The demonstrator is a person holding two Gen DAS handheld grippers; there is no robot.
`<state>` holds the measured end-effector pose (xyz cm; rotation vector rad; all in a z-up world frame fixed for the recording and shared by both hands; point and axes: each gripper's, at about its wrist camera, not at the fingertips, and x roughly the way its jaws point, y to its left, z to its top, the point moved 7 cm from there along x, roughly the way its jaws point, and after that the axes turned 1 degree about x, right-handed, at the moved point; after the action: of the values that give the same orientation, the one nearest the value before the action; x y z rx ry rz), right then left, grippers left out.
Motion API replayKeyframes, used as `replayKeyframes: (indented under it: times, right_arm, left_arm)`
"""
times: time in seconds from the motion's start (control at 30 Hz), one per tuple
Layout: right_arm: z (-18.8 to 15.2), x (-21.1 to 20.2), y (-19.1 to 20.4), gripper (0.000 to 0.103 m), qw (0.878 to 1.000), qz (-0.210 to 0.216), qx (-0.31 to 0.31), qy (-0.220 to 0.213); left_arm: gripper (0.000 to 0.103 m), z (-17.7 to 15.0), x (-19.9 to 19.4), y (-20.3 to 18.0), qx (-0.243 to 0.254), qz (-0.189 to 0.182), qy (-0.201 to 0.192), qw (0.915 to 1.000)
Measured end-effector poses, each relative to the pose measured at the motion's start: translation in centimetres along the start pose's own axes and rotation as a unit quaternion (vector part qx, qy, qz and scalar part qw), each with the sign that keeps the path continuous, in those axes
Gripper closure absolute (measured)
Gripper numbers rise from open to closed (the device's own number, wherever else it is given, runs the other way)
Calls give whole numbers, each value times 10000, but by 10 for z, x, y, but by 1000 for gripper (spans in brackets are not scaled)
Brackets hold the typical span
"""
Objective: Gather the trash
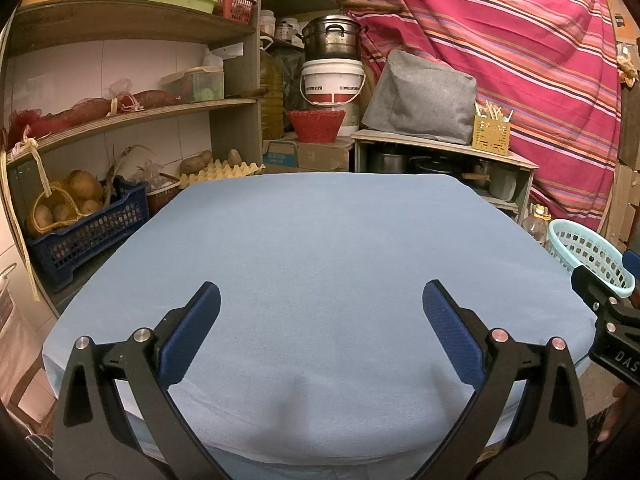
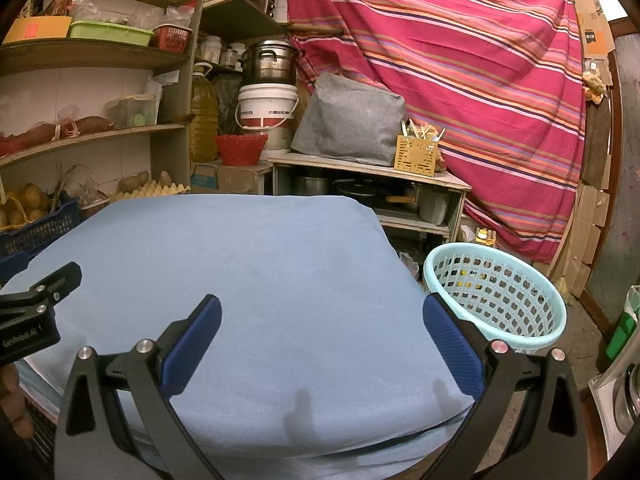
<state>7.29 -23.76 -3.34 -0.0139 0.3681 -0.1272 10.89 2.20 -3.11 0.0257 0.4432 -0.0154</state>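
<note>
A table covered with a light blue cloth (image 1: 320, 248) (image 2: 248, 264) fills both views, and no loose item shows on the cloth. My left gripper (image 1: 321, 296) hovers open over its near edge, nothing between the blue pads. My right gripper (image 2: 322, 308) is open too, over the table's right corner. A pale turquoise perforated basket (image 2: 496, 292) (image 1: 592, 256) stands on the floor just right of the table, beside my right finger. A few small bits show through its holes. Each gripper appears at the edge of the other's view, the right gripper (image 1: 612, 320) and the left gripper (image 2: 36, 312).
Wooden shelves (image 1: 132, 116) on the left hold potatoes in a blue crate (image 1: 80, 232), egg trays and boxes. Behind the table stand a low cabinet (image 1: 440, 160) with pots, a white bucket (image 1: 332, 84) and a red striped cloth (image 1: 500, 60).
</note>
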Motion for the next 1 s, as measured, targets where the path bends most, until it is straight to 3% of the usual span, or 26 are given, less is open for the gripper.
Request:
replayKeyframes:
  times: [1.0]
  right_arm:
    - [-1,4,8,5,9999,49,-20,85]
  left_arm:
    - [5,1,0,-2,138,-93,-64,9998]
